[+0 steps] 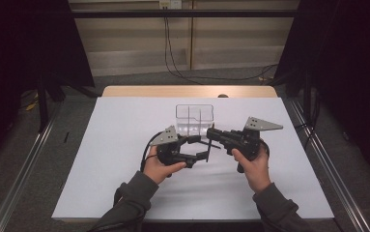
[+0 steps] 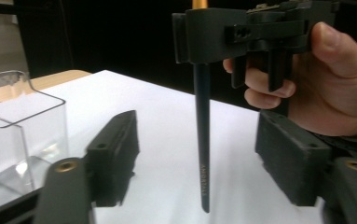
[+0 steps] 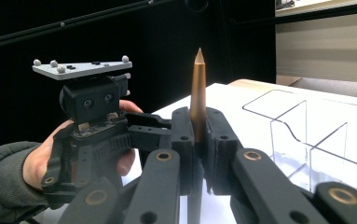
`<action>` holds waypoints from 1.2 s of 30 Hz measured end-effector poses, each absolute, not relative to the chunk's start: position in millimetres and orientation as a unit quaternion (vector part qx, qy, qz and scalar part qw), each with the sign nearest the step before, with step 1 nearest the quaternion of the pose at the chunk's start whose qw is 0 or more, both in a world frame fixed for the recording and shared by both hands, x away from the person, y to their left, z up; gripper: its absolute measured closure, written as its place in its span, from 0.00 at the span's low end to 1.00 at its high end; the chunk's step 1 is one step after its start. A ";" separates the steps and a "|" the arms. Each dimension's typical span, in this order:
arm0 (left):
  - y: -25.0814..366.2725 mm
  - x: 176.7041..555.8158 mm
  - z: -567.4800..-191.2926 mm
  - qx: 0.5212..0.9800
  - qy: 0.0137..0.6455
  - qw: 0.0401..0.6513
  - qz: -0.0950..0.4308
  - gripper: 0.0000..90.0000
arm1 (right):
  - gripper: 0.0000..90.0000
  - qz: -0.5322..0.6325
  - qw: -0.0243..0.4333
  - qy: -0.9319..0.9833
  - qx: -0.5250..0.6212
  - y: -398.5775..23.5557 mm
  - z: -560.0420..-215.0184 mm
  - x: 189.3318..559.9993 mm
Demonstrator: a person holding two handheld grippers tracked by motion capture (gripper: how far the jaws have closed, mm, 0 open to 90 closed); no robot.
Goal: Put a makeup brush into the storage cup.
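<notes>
- Left gripper (image 1: 203,148): just in front of the clear plastic divided organiser box (image 1: 194,119); jaws spread wide, gripping nothing.
- Slim dark brush with a gold pointed tip (image 2: 202,135): upright between those jaws, touching neither.
- Right gripper (image 1: 209,134): beside the box's front right corner; jaws clamped on the brush.

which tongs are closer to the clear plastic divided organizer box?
Right. The right tongs, shut on the thin dark brush with a gold tip, sit just in front of the clear plastic divided organizer box; the open left tongs are nearer the person.
</notes>
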State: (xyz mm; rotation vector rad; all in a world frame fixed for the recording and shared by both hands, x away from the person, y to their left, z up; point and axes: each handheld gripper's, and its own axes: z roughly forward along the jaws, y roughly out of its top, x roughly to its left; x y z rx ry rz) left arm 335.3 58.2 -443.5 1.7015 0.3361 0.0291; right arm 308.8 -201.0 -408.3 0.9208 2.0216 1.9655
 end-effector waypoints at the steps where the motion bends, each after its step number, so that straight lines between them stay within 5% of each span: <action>1: 59.1 335.9 -443.3 0.752 0.144 0.643 0.014 0.28 | 0.93 0.660 0.088 0.679 0.310 -201.1 -408.3 308.9; 11: 66.1 338.0 -439.7 0.750 0.165 0.641 0.019 0.08 | 0.93 0.658 0.090 0.680 0.310 -202.9 -407.7 307.9; 36: 101.0 341.6 -432.2 0.763 0.157 0.625 0.054 0.02 | 0.93 0.654 0.102 0.684 0.307 -204.6 -405.9 309.4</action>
